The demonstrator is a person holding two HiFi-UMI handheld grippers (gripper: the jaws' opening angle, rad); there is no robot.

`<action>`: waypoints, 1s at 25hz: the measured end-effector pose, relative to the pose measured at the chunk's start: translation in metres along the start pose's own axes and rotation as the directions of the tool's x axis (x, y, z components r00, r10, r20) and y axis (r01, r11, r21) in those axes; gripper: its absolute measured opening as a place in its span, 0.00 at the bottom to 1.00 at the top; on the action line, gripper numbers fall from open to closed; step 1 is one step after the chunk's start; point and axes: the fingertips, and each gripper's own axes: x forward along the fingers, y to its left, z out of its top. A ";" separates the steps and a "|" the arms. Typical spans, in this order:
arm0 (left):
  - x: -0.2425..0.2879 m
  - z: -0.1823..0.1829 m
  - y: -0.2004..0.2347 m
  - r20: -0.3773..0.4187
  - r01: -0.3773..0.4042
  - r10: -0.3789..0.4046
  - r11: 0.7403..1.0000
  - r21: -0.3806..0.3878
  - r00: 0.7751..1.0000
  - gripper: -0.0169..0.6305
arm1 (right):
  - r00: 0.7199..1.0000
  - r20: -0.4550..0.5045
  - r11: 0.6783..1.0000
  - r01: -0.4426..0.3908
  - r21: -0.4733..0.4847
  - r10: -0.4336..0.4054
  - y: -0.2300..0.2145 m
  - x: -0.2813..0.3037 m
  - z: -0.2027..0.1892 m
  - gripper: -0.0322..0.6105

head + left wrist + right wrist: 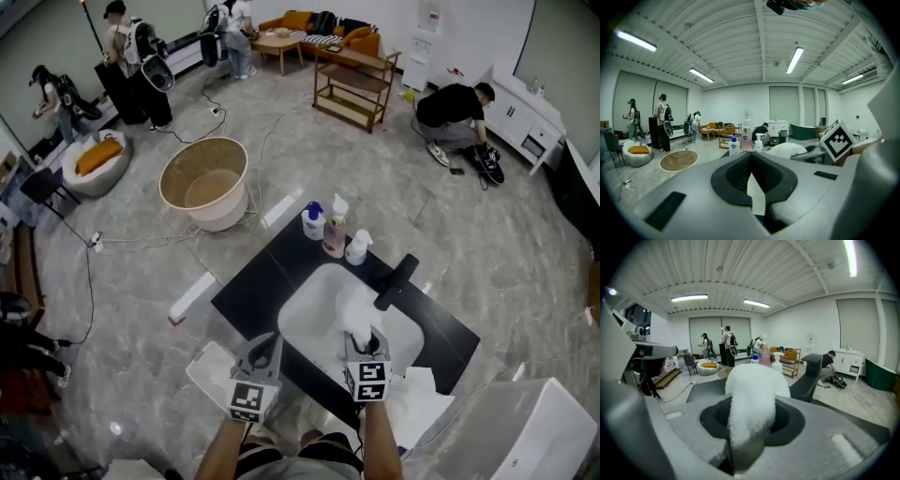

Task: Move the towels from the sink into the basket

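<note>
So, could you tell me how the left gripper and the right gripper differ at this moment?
The right gripper has its jaws shut on a white towel; the left gripper holds nothing. The right gripper's jaws are held apart by the towel, while the left gripper's are together. The right gripper is over the sink, the left gripper over the dark counter beside it. Both point forward and carry a marker cube.

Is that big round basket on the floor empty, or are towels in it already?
Empty: in the head view the basket shows a bare tan inside, nothing white in it.
</note>
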 end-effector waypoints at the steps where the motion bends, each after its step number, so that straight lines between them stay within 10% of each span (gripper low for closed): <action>1: -0.007 0.001 0.003 0.006 -0.012 0.012 1.000 0.001 1.000 0.04 | 1.000 0.018 1.000 -0.004 -0.006 0.004 0.004 -0.004 0.008 0.26; 25: -0.190 0.021 0.143 0.089 -0.344 0.346 0.938 -0.042 0.934 0.04 | 0.918 0.229 0.941 -0.286 -0.182 0.324 0.231 -0.018 0.158 0.26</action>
